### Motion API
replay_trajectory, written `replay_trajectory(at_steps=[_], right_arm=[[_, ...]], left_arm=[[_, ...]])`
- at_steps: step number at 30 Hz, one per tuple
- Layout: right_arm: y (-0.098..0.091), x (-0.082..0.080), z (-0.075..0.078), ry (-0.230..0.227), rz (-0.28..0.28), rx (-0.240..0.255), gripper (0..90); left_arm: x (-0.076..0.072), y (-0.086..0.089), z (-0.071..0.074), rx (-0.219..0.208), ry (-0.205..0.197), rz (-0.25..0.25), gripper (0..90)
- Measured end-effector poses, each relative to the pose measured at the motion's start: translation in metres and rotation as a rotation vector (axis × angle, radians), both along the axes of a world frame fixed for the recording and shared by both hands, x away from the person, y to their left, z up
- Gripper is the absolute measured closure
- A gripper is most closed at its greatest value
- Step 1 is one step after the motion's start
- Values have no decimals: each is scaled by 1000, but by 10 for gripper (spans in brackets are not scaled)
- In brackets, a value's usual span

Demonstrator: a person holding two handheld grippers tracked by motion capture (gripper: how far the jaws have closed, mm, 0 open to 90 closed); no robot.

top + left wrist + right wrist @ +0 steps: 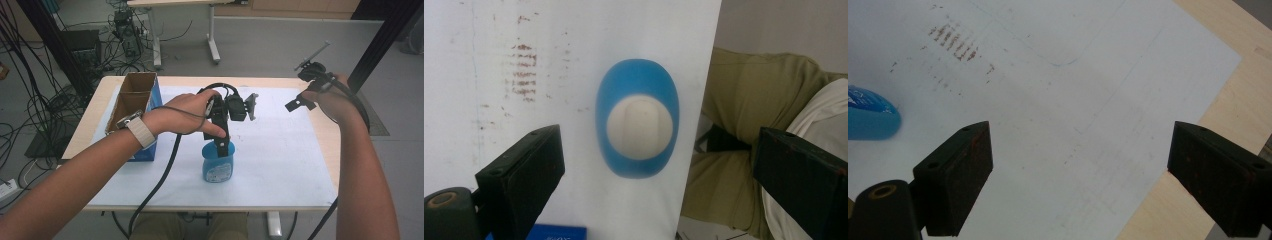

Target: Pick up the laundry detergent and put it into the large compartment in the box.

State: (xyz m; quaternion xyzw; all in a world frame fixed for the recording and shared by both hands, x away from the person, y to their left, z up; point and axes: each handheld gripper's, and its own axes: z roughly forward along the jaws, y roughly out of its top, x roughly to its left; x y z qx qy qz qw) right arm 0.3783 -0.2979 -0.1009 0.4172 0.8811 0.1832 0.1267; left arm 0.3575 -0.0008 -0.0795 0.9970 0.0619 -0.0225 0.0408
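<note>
Left gripper [223, 145], frame centre, hovers directly above the upright blue bottle [218, 164], jaws spread wide, holding nothing.

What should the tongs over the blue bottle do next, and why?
Probably lower the left tongs straight down around the blue plastic bottle with the white cap. Their jaws stand open on either side of it, looking down at its cap from above, and they do not grip it yet. The bottle stands upright on the white paper sheet, so a straight descent looks right.
</note>
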Motion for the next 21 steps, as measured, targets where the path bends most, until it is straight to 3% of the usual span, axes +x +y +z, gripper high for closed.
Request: replay_trajectory(at_steps=[21], right_arm=[[2,0,2,-3,1,-4,108]], left_arm=[[-1,2,1,-4,-3,-2,69]])
